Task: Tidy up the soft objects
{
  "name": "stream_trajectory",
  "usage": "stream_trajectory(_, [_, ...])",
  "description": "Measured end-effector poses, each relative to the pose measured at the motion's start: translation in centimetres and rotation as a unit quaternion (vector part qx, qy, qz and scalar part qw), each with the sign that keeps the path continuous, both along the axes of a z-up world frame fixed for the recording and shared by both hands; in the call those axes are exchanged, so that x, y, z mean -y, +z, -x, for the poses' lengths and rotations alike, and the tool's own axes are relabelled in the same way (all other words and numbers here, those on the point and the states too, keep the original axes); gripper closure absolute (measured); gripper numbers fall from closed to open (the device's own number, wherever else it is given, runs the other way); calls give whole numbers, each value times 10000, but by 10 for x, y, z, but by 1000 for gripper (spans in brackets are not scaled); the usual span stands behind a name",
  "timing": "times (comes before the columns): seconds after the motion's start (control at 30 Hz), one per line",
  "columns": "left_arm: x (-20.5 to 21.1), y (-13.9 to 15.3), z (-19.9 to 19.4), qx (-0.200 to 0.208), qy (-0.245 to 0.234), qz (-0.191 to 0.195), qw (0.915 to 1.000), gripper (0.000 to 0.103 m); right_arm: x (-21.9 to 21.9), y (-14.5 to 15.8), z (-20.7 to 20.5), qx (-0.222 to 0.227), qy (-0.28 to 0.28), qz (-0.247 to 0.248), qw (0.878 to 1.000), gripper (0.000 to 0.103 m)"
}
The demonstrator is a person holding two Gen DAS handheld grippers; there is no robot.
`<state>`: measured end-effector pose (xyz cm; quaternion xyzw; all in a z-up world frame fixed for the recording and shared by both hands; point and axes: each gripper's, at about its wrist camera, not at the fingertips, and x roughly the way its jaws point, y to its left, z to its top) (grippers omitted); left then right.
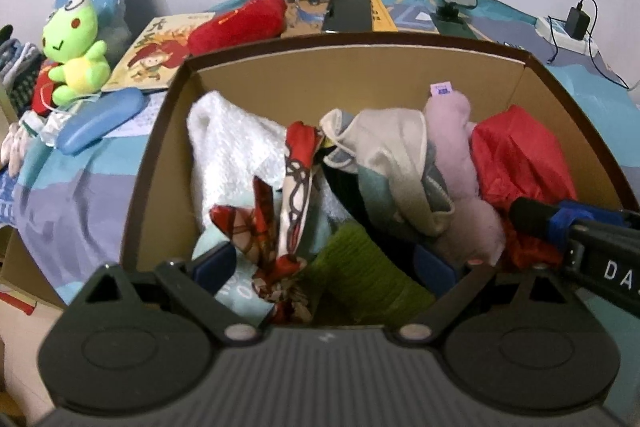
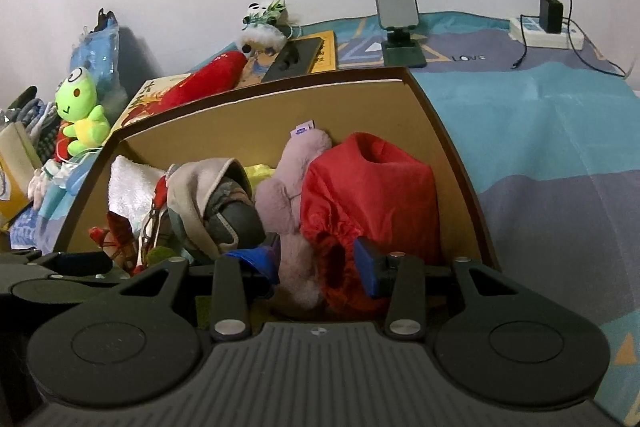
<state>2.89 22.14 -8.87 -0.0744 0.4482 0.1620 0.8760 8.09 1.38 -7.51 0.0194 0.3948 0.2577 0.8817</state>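
With our right gripper [image 2: 320, 259] half-open astride the pink plush [image 2: 288, 203] and red bag [image 2: 372, 187] at the right end of the cardboard box [image 2: 256, 107], gripping neither, our wide-open left gripper [image 1: 324, 263] hangs empty over the left-hand fabrics.

a picture book [image 1: 160, 51], a phone stand [image 2: 400, 27] and a plugged-in charger [image 2: 551, 10] sit on the blue bedspread [image 2: 540, 131].

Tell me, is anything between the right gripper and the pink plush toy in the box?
Nothing visible. The right gripper already has the pink plush toy between its fingers, beside the red drawstring bag in the cardboard box.
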Motion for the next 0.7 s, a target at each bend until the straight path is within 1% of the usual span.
stream_trajectory(0.1, [-2,-3,0,-7,-62,64,10000,9,-1,0,-1,-13,-52,-10,10000,79])
stream_trajectory(0.27, [-4,-7,1,13,-124,120,9999,8,-7,-1,0,25,-8,155,9999,79])
stream_trajectory(0.5, [-7,-9,1,3,-31,98,9999,8,-8,-3,-2,-71,16,184,9998,80])
stream_trajectory(0.6, [-8,-11,0,-65,7,101,9999,8,-10,-3,1,-30,67,280,9996,82])
stream_trajectory(0.7, [-7,-11,0,-71,25,64,10000,8,-9,-3,1,-36,47,260,9996,82])
